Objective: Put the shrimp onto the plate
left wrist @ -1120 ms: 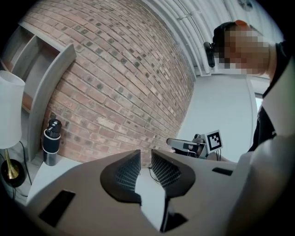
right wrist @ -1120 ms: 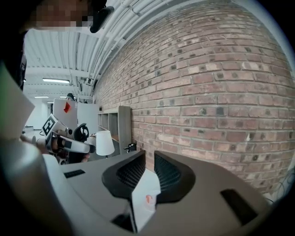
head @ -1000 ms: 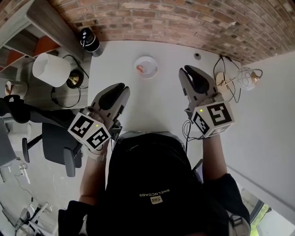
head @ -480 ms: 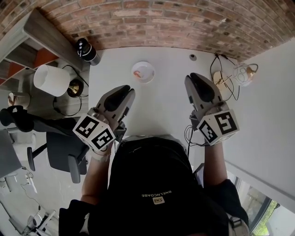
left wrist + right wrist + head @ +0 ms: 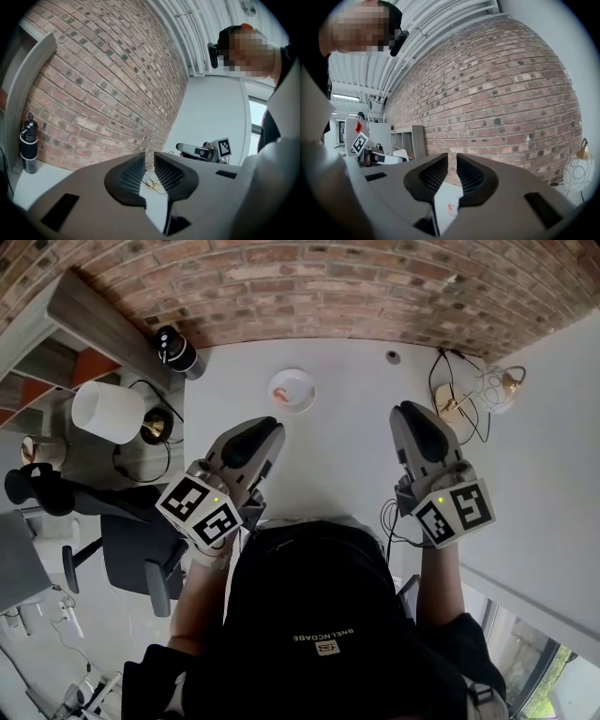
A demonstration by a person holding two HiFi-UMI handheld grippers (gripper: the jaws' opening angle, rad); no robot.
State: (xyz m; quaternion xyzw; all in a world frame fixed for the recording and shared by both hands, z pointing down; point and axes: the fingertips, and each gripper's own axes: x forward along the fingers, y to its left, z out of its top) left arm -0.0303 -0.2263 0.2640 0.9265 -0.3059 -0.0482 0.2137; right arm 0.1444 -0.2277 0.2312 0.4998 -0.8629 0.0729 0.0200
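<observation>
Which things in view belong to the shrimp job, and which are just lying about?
Job: small round white plate, orange shrimp lying on it, left gripper, right gripper.
Lying about: black and silver bottle, white lampshade, gold lamp with glass globe.

The person's torso (image 5: 319, 615) is hiding the table's (image 5: 328, 456) six o'clock edge. The plate's (image 5: 305, 382) orange bit (image 5: 284, 390) is showing too small to identify. The right gripper view is cropping a wire lamp (image 5: 577, 176) at four o'clock.
</observation>
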